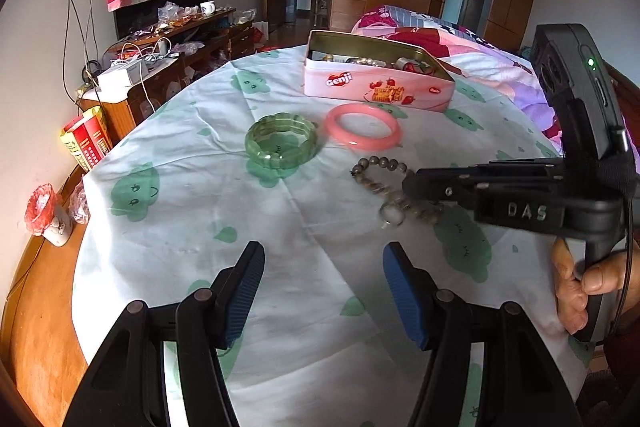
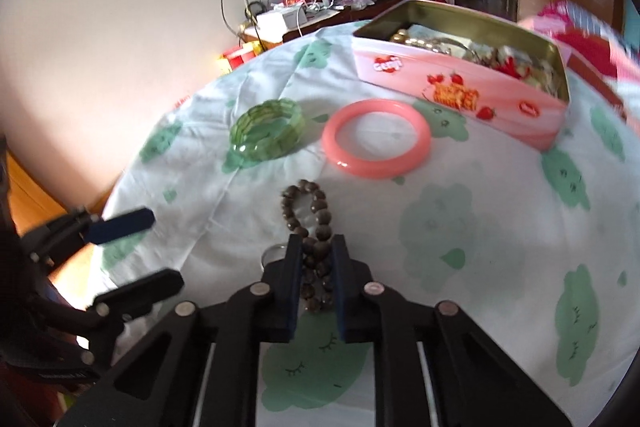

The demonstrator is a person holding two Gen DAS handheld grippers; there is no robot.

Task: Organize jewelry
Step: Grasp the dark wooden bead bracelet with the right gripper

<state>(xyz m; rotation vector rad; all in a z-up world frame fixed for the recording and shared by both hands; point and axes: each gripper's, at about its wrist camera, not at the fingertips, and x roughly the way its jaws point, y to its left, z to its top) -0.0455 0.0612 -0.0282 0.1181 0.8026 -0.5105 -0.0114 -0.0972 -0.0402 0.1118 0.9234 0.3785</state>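
A brown bead bracelet (image 2: 310,223) lies on the cloth-covered table. My right gripper (image 2: 317,247) is shut on its near end; it also shows in the left wrist view (image 1: 412,183) over the beads (image 1: 380,173). A small clear ring (image 1: 391,215) lies beside the beads. A green bangle (image 1: 282,141) and a pink bangle (image 1: 363,127) lie further back, both also in the right wrist view: green (image 2: 267,135), pink (image 2: 377,145). A pink tin (image 1: 378,89) holds several pieces of jewelry behind them. My left gripper (image 1: 323,267) is open and empty above the near cloth.
The white cloth with green prints (image 1: 200,187) covers a round wooden table (image 1: 40,307). A cup with red wrap (image 1: 48,217) stands at the table's left edge. A cluttered sideboard (image 1: 168,43) stands by the wall. A bed (image 1: 460,39) lies behind the tin.
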